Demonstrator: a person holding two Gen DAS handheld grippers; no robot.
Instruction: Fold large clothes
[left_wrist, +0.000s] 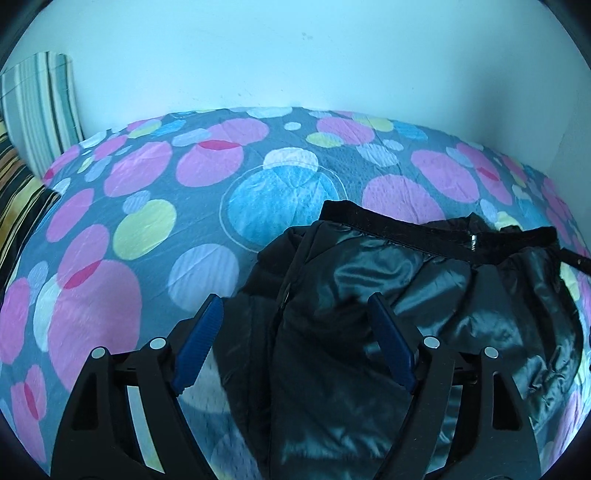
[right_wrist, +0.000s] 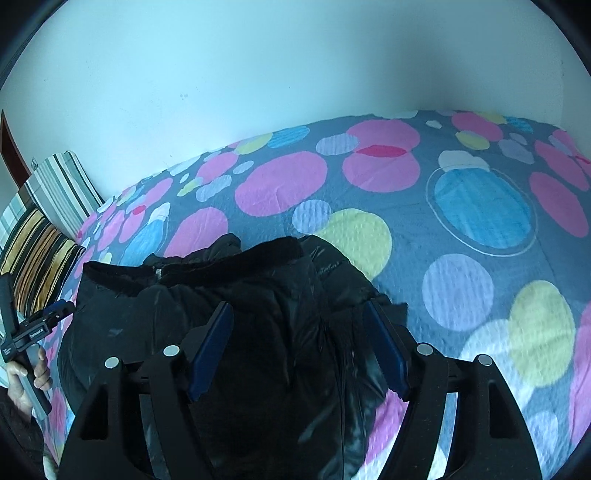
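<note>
A spotted bedspread carries the black jacket, laid flat for folding. The left gripper and right gripper hover over it, jaws wide and holding nothing.

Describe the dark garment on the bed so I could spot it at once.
Start from the bedspread, grey with big pink, blue and yellow circles, running up to a pale wall. On it lies a shiny black padded jacket, bunched rather than flat, a matte fuzzy black collar band across its far edge. It is the only plain black thing there; the striped cushions sit apart by the wall.
</note>
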